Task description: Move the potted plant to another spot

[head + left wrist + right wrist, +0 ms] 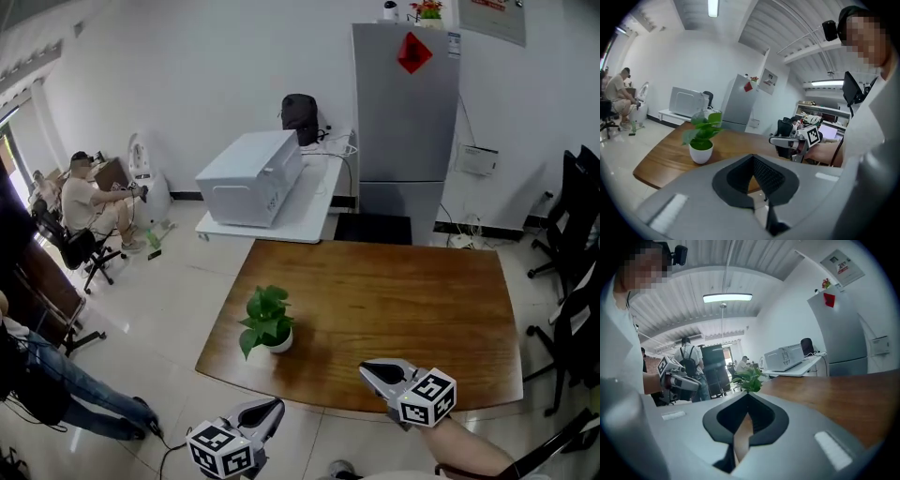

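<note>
Near the table's [394, 300] front edge, left claw [277, 404] and right claw [365, 369] closed, empty; potted plant [268, 322], fridge [403, 103] beyond.

Left tongs [277, 404] closed and empty, right tongs [365, 369] closed and empty, both near level, right forearm [473, 457] bare.

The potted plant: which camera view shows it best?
The left gripper view: the potted plant shows large, pot and leaves. The head view shows it whole but small; the right gripper view, only leaves.
</note>
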`<action>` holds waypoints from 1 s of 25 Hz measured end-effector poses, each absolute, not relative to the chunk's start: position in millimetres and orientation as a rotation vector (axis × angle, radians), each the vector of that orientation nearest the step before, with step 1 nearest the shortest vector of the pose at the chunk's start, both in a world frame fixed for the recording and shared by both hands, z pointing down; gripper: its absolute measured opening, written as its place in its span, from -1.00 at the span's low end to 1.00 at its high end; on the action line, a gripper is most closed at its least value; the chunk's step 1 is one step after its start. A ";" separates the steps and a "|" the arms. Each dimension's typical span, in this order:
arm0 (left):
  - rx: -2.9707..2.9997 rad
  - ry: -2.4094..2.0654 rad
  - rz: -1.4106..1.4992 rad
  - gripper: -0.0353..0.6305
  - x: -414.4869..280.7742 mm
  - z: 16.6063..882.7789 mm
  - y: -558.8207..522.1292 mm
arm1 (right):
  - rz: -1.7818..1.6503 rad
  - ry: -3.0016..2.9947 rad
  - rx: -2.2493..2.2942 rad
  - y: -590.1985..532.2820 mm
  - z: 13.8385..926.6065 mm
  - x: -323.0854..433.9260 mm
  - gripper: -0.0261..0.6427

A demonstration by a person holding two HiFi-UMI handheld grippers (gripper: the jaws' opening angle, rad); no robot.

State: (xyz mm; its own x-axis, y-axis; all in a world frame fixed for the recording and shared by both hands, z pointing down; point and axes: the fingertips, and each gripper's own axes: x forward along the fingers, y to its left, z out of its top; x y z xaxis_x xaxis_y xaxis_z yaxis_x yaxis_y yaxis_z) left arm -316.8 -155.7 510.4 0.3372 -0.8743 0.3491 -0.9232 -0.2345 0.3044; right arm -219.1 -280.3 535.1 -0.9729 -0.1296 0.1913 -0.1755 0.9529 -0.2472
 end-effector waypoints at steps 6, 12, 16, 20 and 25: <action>2.281 -1.465 0.201 -0.91 -229.5 500.0 -143.5 | 0.399 -2.927 0.311 -230.4 534.2 -131.2 -0.91; 2.333 -1.393 0.191 -0.91 -133.6 495.7 -71.0 | 0.406 -2.927 0.379 -141.3 521.8 -38.9 -0.91; 2.350 -1.378 0.186 -0.91 -76.2 488.7 -14.3 | 0.421 -2.927 0.403 -79.8 515.1 24.9 -0.91; 2.379 -1.359 0.220 -0.91 -18.7 479.0 32.0 | 0.465 -2.932 0.410 -27.5 509.7 91.1 -0.89; 2.441 -1.328 0.253 -0.91 25.1 449.5 65.7 | 0.466 -2.977 0.383 21.7 471.2 139.2 -0.85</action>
